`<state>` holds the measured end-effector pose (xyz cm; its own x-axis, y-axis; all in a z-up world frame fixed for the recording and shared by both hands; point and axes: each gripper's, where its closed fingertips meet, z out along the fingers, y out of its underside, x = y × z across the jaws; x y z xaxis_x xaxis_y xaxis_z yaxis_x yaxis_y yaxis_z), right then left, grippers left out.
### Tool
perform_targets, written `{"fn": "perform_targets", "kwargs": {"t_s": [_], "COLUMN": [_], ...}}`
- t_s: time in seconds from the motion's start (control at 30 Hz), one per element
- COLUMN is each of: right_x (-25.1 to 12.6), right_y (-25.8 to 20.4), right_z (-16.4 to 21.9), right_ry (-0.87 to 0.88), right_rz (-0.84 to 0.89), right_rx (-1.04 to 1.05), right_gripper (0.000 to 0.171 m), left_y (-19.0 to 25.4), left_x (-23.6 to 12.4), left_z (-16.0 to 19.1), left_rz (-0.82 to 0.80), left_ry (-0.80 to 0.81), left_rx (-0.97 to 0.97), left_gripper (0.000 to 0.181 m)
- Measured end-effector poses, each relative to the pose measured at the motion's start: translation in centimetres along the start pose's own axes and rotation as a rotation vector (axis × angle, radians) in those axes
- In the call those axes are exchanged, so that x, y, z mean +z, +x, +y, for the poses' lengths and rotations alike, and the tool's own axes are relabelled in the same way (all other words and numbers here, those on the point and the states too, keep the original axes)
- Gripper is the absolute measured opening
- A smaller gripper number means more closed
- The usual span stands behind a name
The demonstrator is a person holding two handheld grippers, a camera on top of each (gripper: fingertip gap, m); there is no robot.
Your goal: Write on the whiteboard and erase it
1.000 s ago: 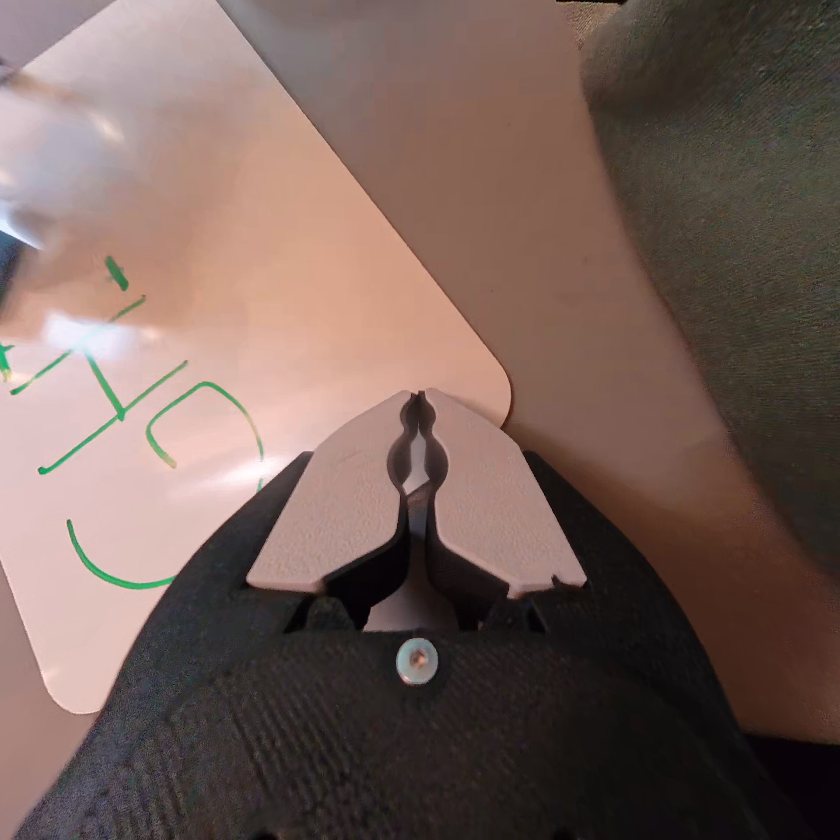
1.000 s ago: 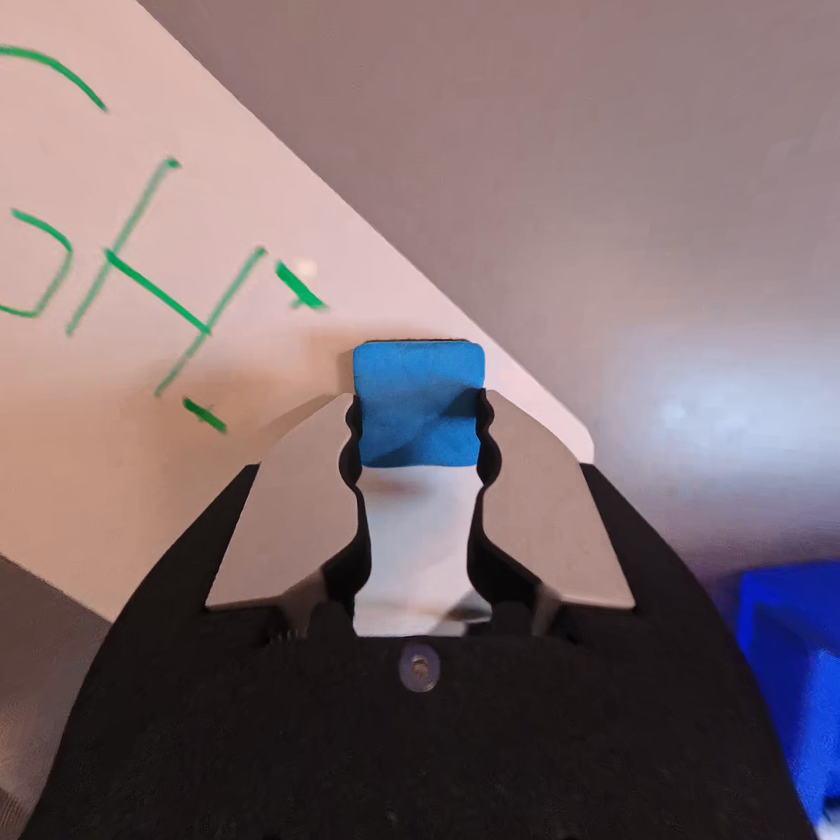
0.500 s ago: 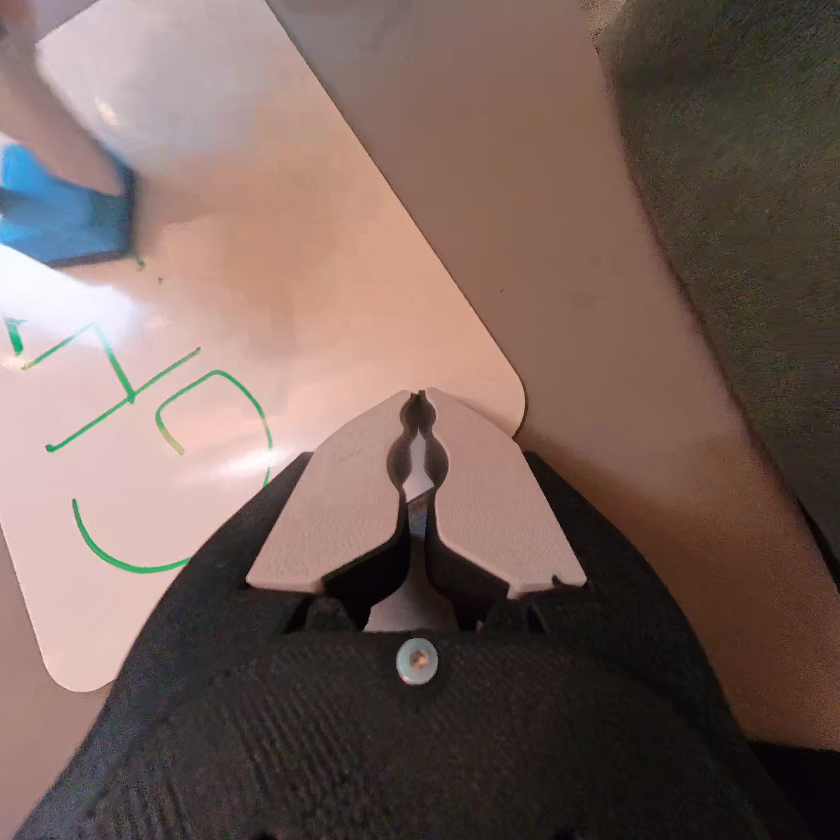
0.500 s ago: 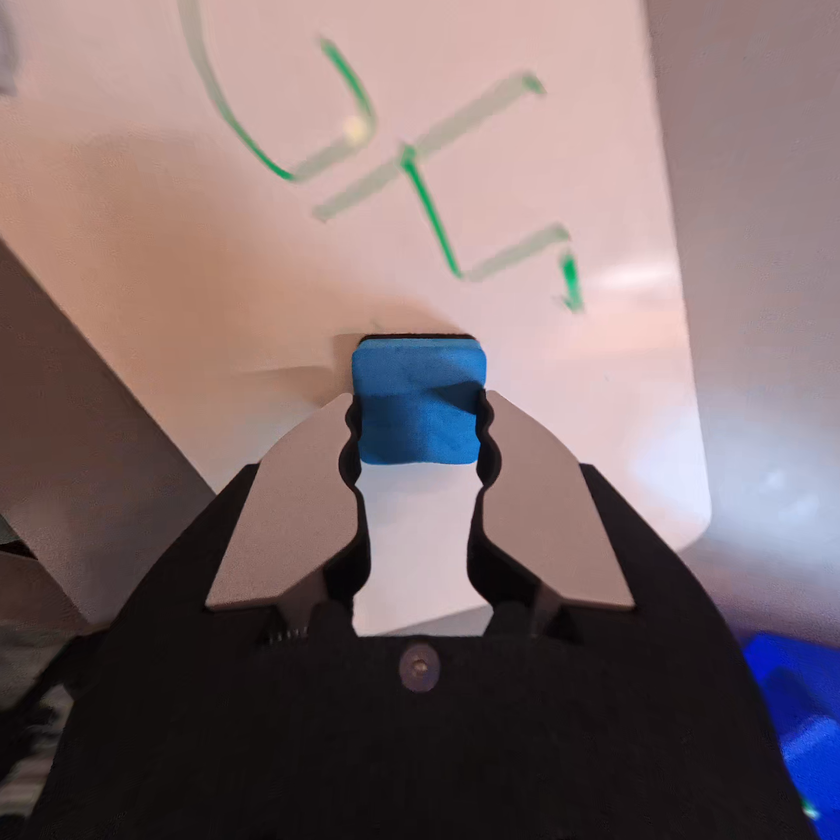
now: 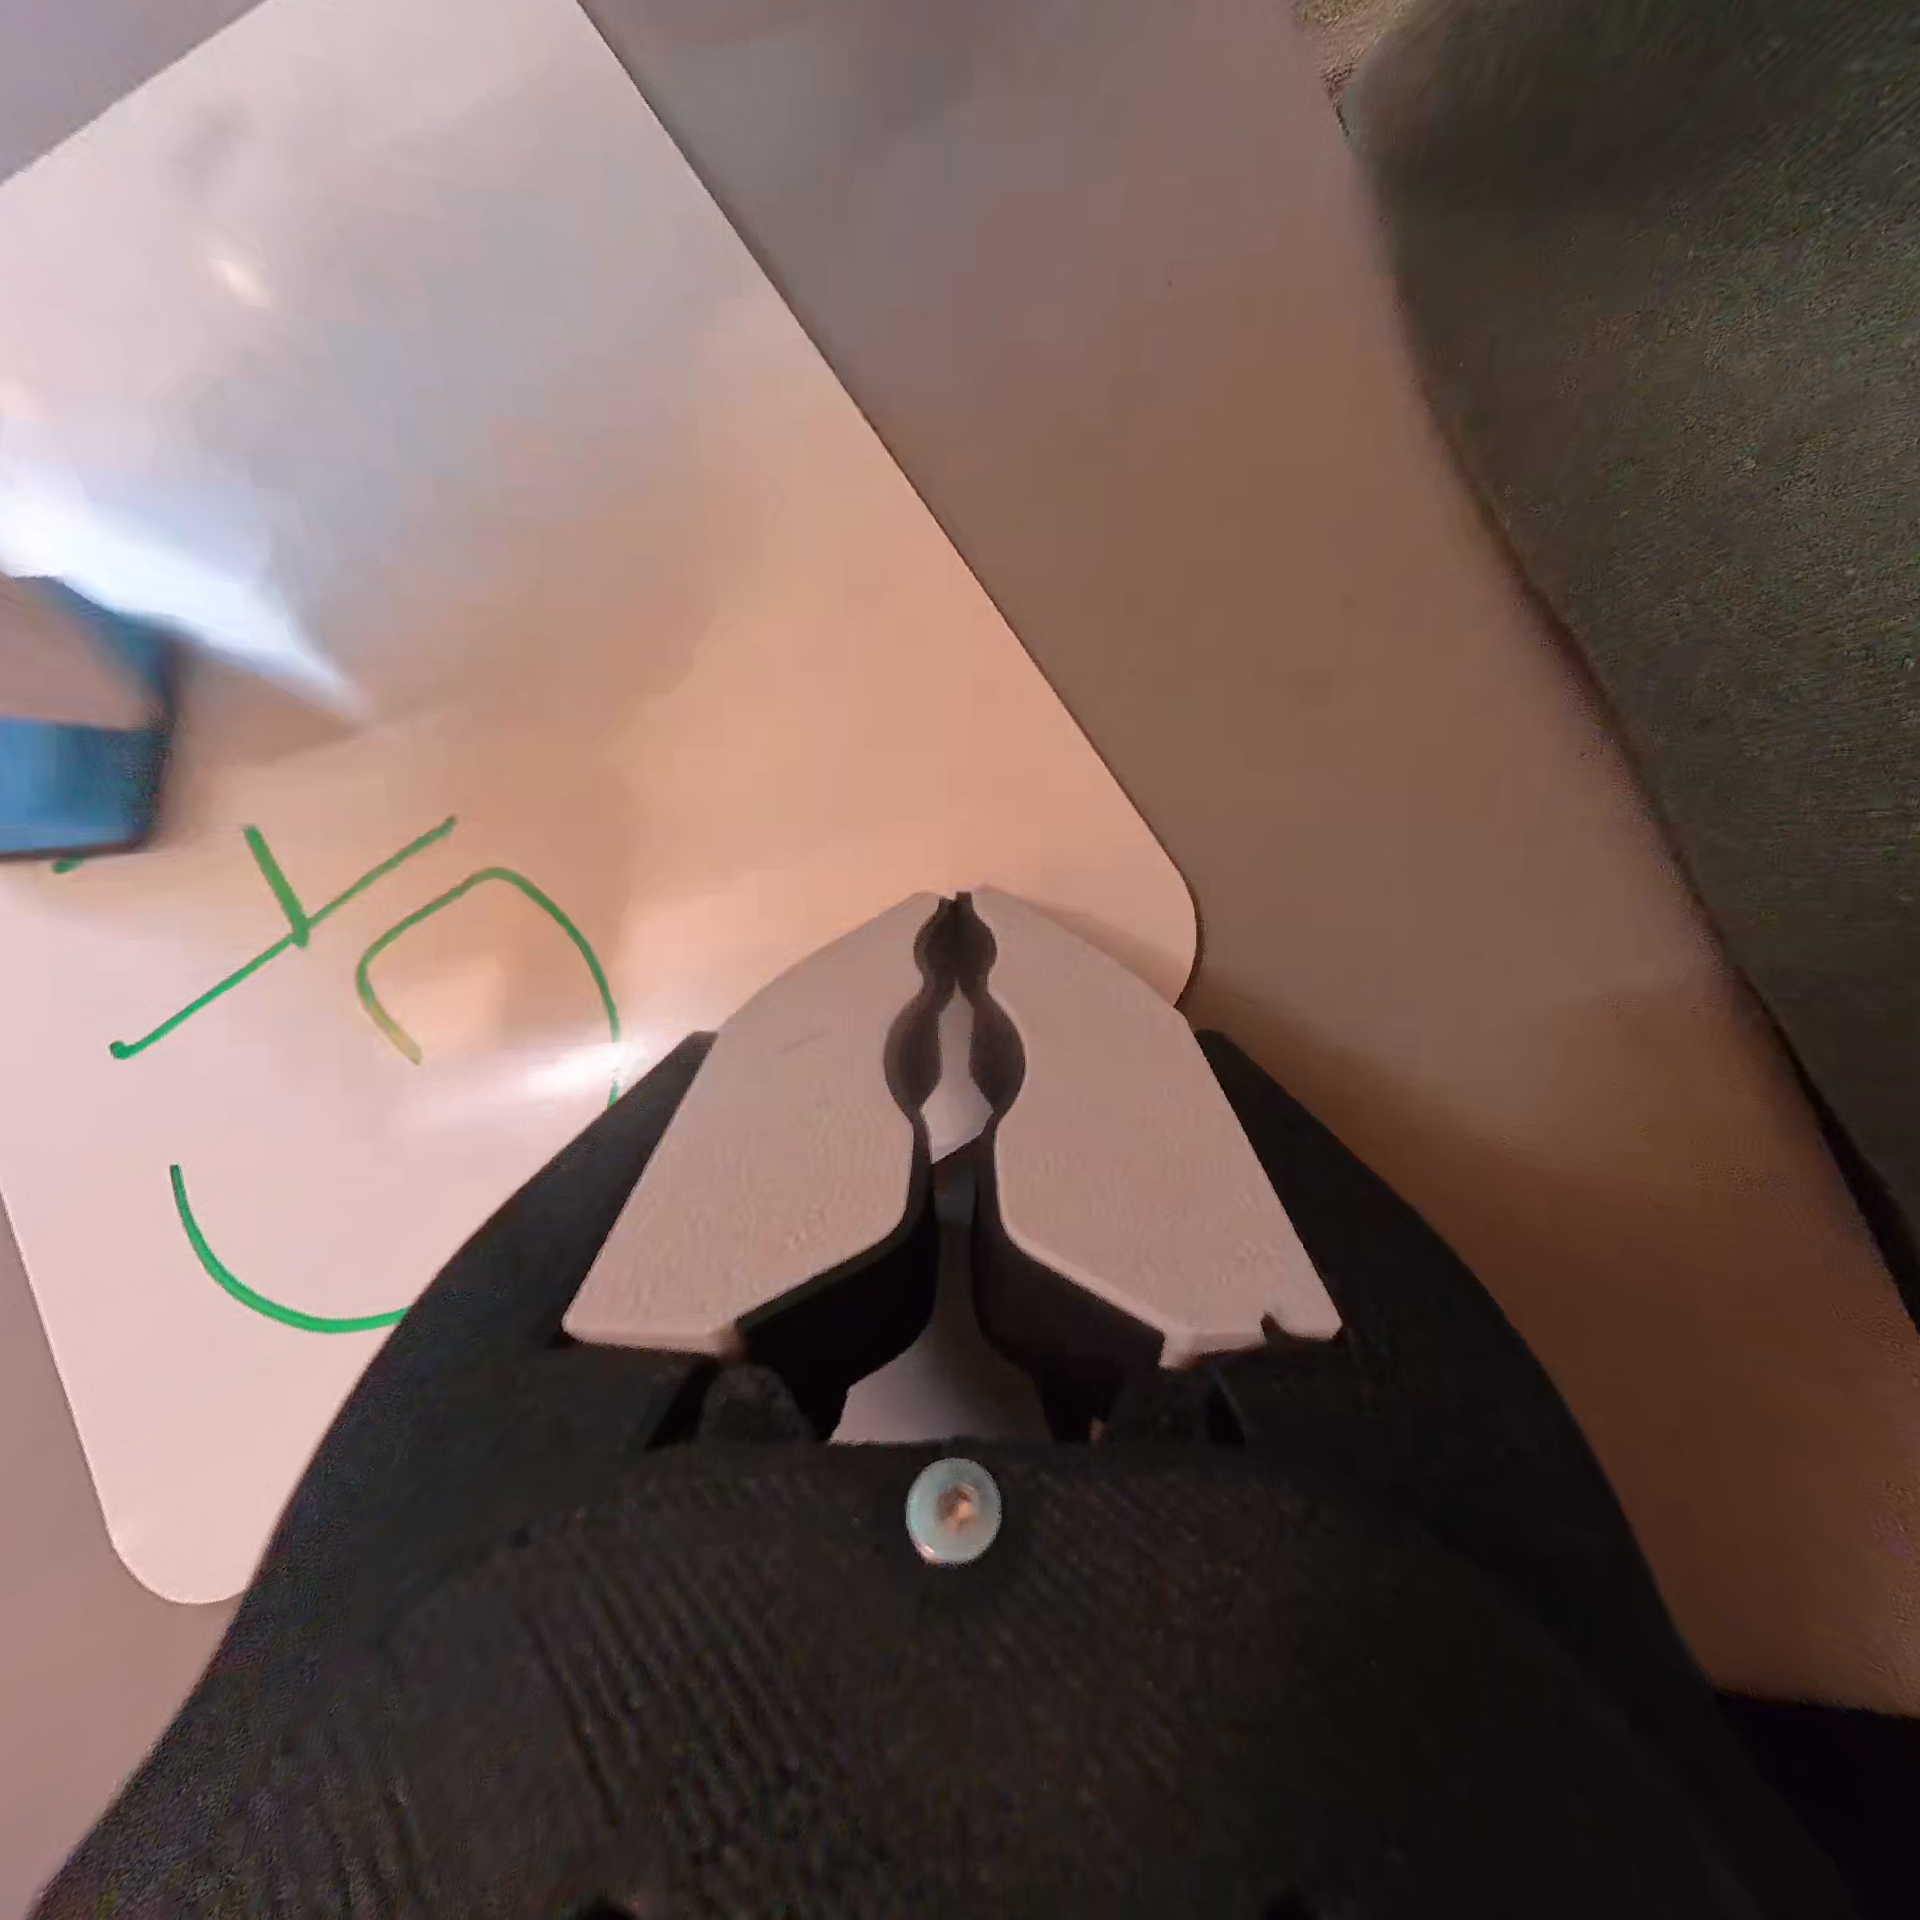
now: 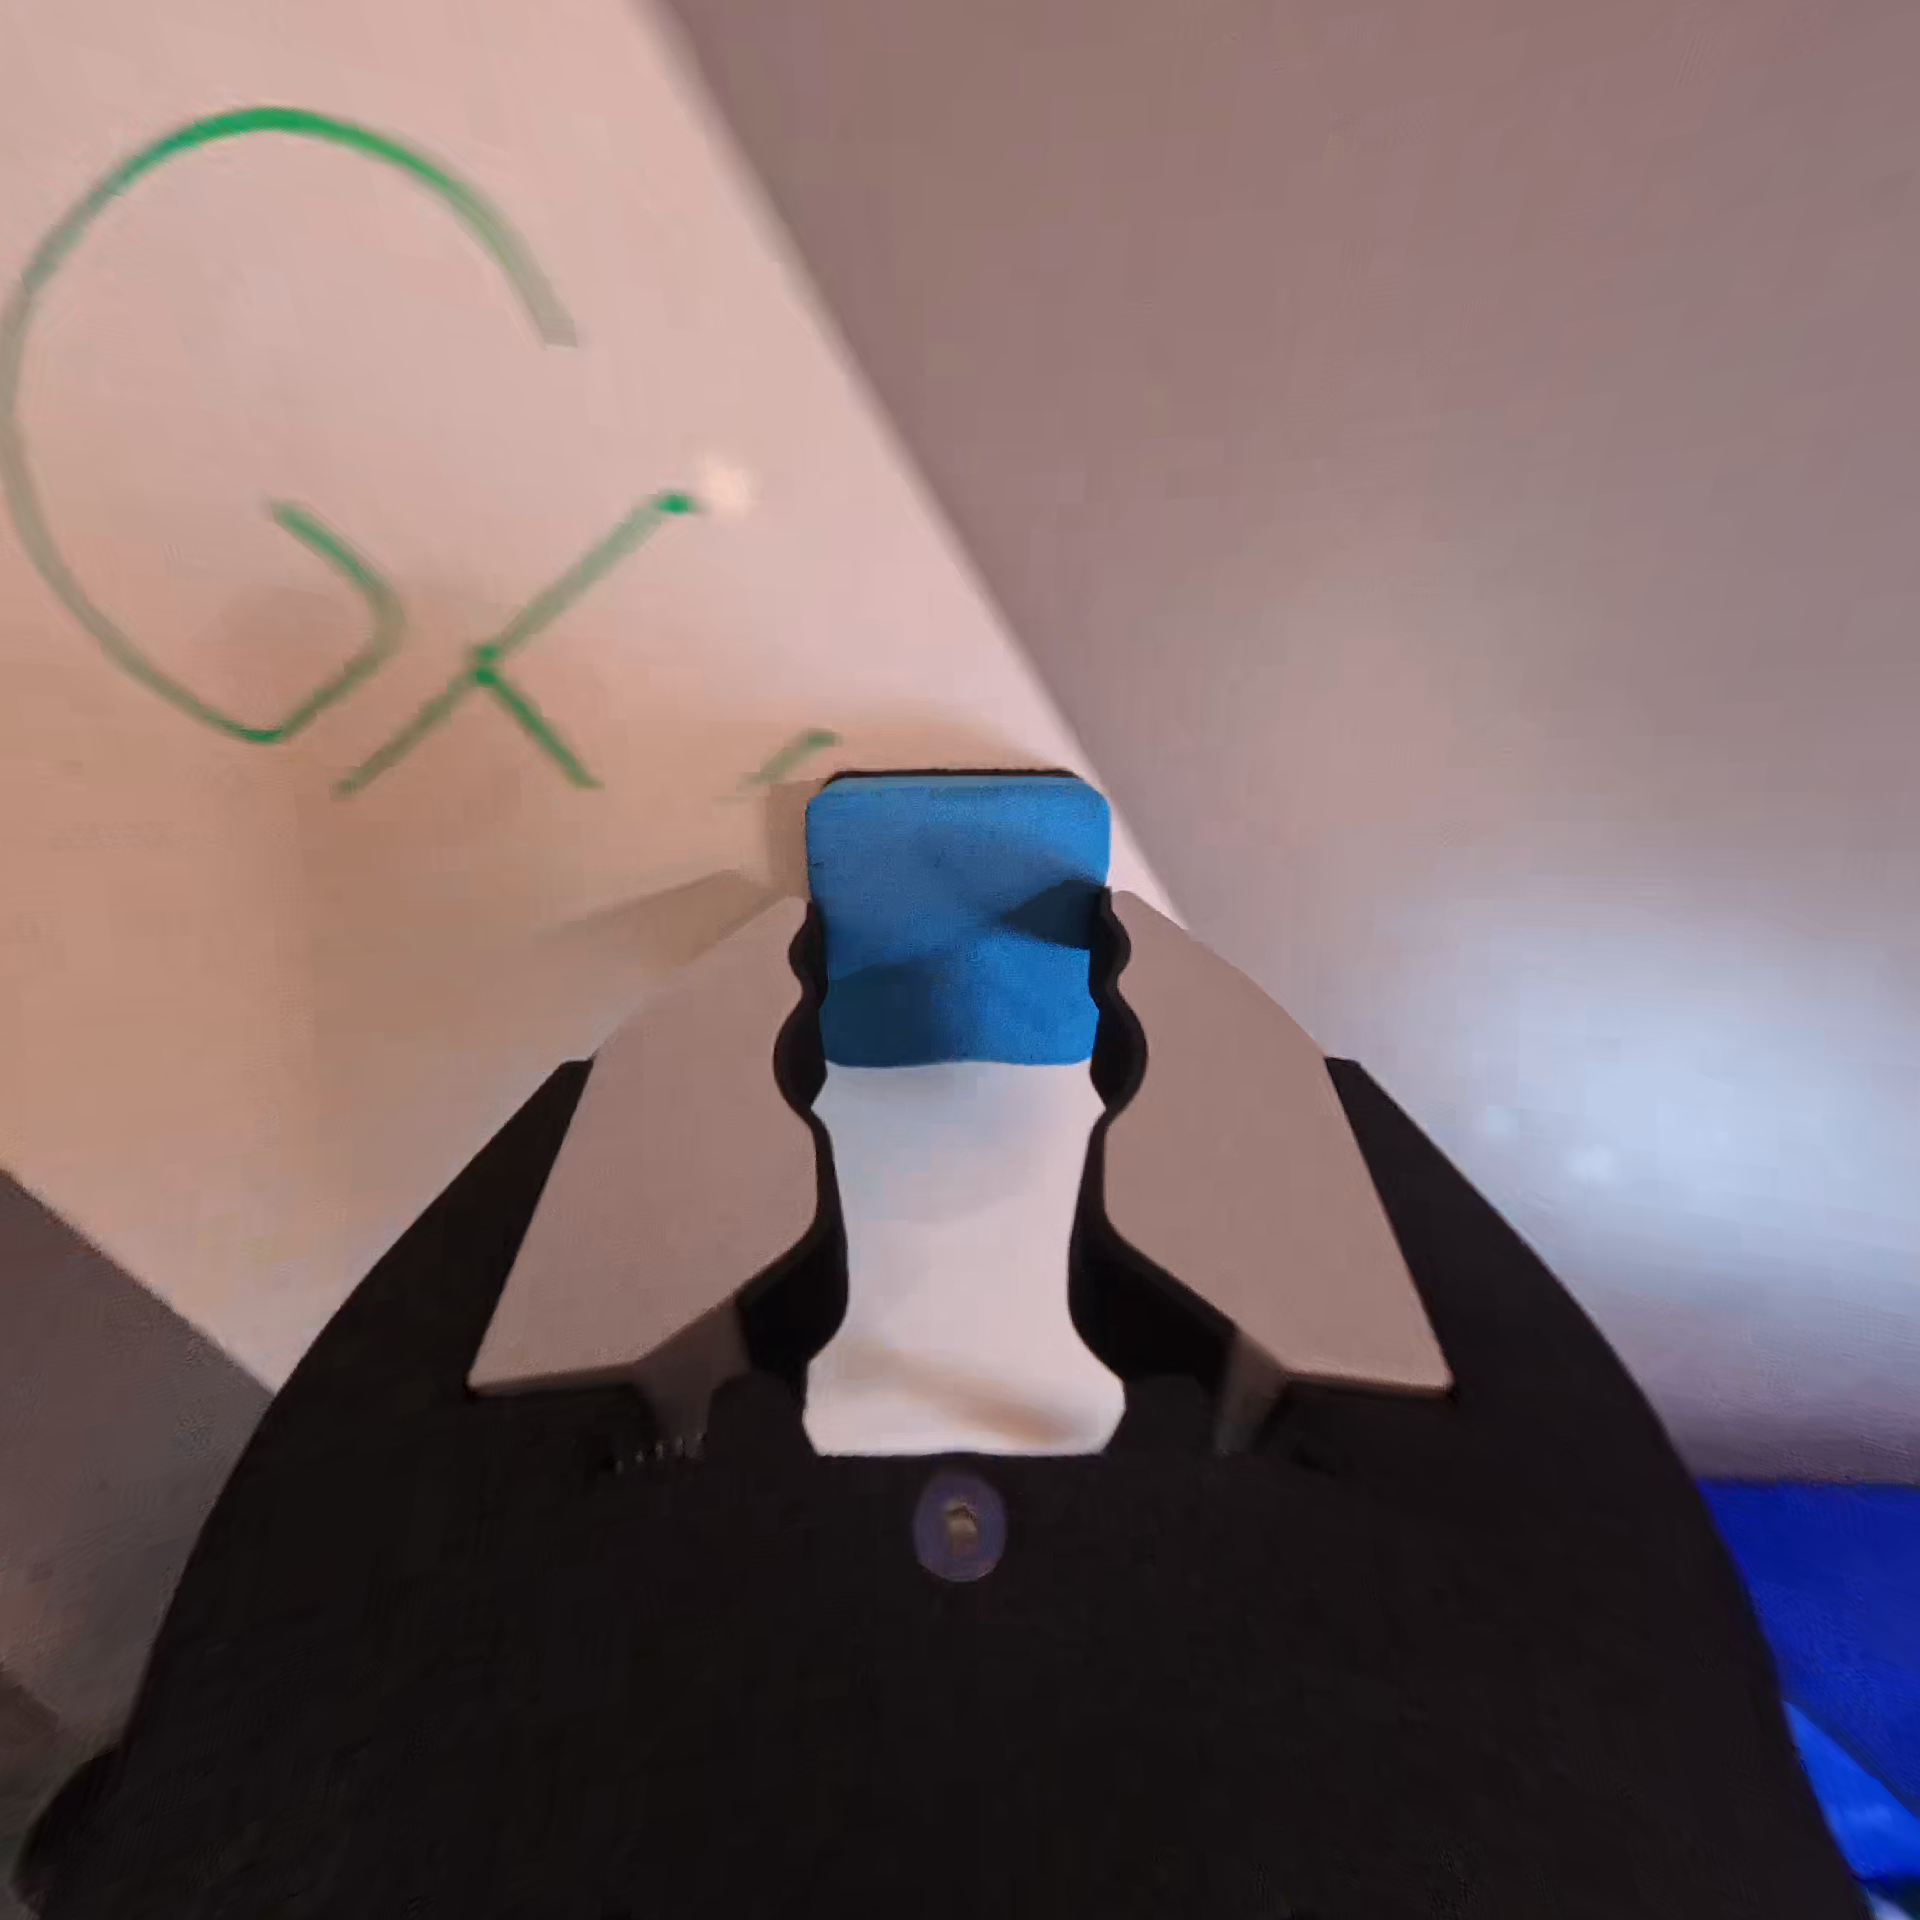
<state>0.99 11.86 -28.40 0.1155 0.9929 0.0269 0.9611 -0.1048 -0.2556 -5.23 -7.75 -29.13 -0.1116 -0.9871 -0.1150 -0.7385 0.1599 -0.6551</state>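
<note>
On a beige worktop (image 5: pixel 1299 520), a white whiteboard (image 5: pixel 520 520) lies flat, green marker strokes (image 5: pixel 488 956) across it. At its near rounded corner the left gripper (image 5: pixel 961 904) rests, fingertips pressed together on nothing. The right gripper (image 6: pixel 956 935) pinches a blue foam eraser (image 6: pixel 951 914), held against the board near its right edge, just beside the nearest strokes. A blue object (image 6: pixel 1829 1662) sits at right.

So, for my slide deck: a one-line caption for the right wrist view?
Right gripper holding a blue foam eraser against a white whiteboard beside green marker strokes.
</note>
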Motion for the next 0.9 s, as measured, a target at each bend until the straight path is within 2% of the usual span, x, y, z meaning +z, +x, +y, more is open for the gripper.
{"fn": "perform_targets", "kwargs": {"t_s": [0.07,0.13,0.2,0.23,0.3,0.37,0.4,0.47,0.53,0.57,0.6,0.67,0.73,0.77,0.83,0.9], "right_x": [-0.4,-0.8,-0.5,-0.1,0.6,0.3,0.1,-0.4,-0.3,-0.1,0.2,0.6,0.2,-0.1,-0.5,-0.2], "right_y": [1.7,-2.3,-6.4,-7.1,-4.5,0.0,0.6,-2.2,-6.2,-6.8,-6.3,-2.2,0.4,-0.2,-4.6,-8.1], "right_z": [1.8,2.8,1.2,-0.4,-2.7,-1.4,-0.2,1.3,0.4,-0.5,-1.5,-2.5,-0.9,0.1,0.9,-0.7], "right_ry": [0.001,-0.066,-0.096,-0.077,-0.012,-0.012,-0.015,-0.083,-0.133,-0.136,-0.11,-0.039,-0.045,-0.073,-0.139,-0.129], "right_rz": [0.006,-0.024,-0.041,-0.04,-0.024,0.007,0.005,-0.022,-0.047,-0.041,-0.04,-0.013,-0.004,-0.012,-0.082,-0.102], "right_rx": [0.048,-0.064,-0.186,-0.204,-0.123,0.012,0.04,-0.031,-0.181,-0.219,-0.206,-0.05,0.026,0.004,-0.137,-0.261], "right_gripper": [0.049,0.049,0.049,0.049,0.049,0.049,0.049,0.049,0.049,0.049,0.05,0.05,0.049,0.049,0.049,0.049], "left_y": [-0.2,-0.3,-0.3,-0.3,-0.1,-0.2,-0.3,-0.3,-0.3,-0.2,-0.1,0.1,0.1,0.1,0.0,-0.1], "left_x": [-0.1,-0.2,-0.2,-0.2,-0.1,-0.1,-0.1,-0.2,-0.1,-0.1,-0.1,0.0,-0.1,-0.1,-0.3,-0.2], "left_z": [0.1,0.3,0.3,0.2,0.1,0.2,0.2,0.3,0.2,0.2,0.2,0.1,0.1,0.2,0.4,0.4], "left_rz": [-0.01,-0.012,0.0,0.003,0.006,-0.003,-0.007,-0.008,-0.006,-0.001,0.003,0.001,-0.005,-0.004,0.002,0.014], "left_ry": [-0.001,0.002,0.006,0.005,0.003,0.0,-0.002,0.001,0.001,0.0,-0.002,-0.008,-0.013,-0.011,-0.005,-0.004], "left_rx": [-0.002,-0.011,-0.016,-0.013,-0.006,-0.002,-0.002,-0.001,-0.001,-0.002,-0.002,0.006,0.008,0.001,-0.012,-0.021], "left_gripper": [0.0,0.0,0.0,0.0,0.0,0.0,0.0,0.0,0.0,0.0,0.0,0.0,0.0,0.0,0.0,0.0]}}
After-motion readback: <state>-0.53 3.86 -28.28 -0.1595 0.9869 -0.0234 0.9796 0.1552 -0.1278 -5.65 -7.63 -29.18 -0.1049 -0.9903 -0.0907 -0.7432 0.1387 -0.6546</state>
